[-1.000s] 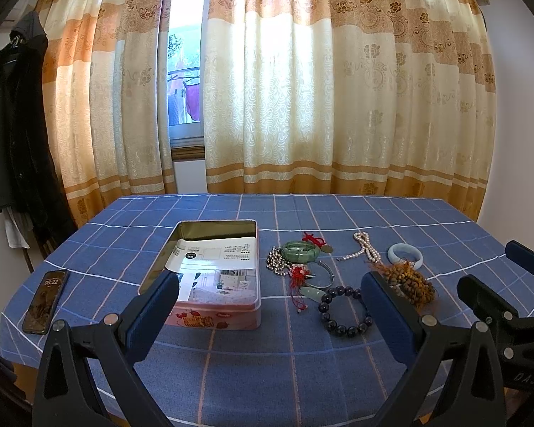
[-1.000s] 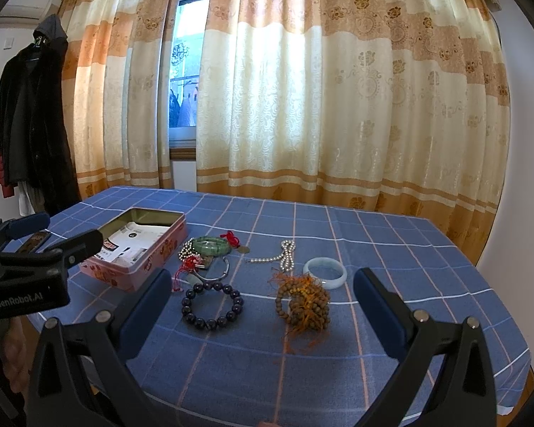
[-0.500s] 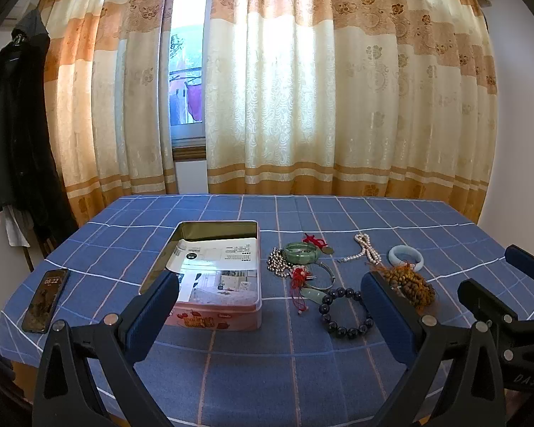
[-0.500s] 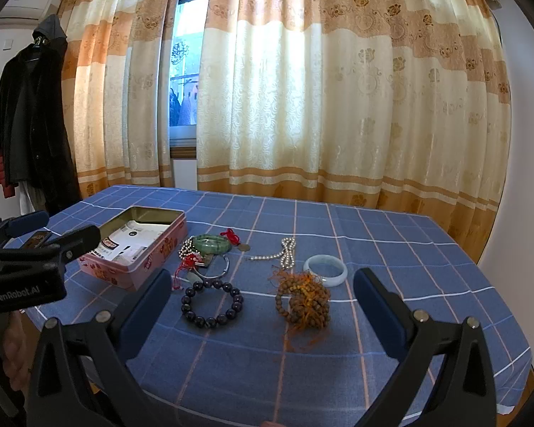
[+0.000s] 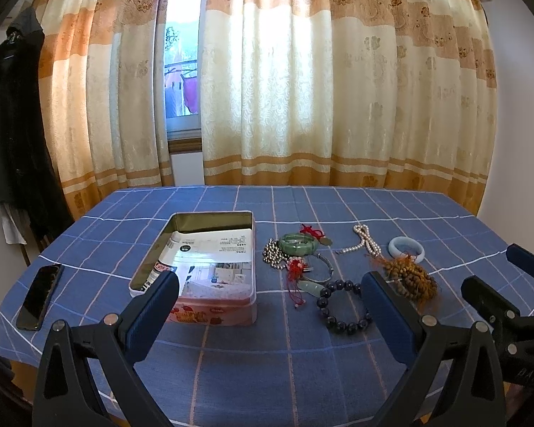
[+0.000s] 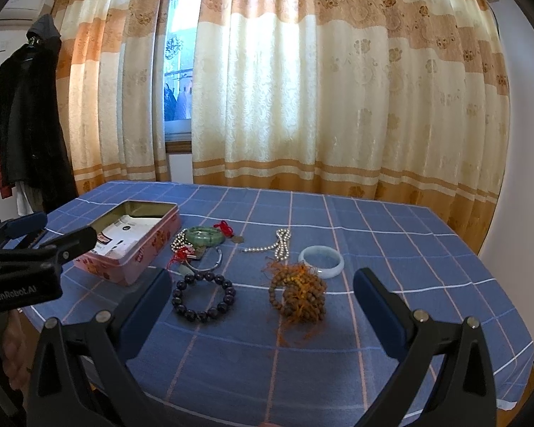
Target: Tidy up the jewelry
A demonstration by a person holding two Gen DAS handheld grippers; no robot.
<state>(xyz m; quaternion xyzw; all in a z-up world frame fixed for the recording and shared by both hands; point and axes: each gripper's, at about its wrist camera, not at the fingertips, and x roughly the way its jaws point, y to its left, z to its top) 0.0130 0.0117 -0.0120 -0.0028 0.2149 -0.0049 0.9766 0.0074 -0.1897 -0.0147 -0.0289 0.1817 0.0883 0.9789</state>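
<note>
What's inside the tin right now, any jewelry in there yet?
Inside the tin only a printed paper sheet shows, lying over most of the bottom. No jewelry lies on it. Whatever may be under the sheet is covered, and the near wall hides the front corner.

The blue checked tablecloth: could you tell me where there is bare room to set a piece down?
Bare cloth runs along the far edge of the tablecloth behind the tin, between the tin and the phone, and right of the pale bangle and the brown bead bundle. It is crowded between the tin and the dark bead bracelet.
</note>
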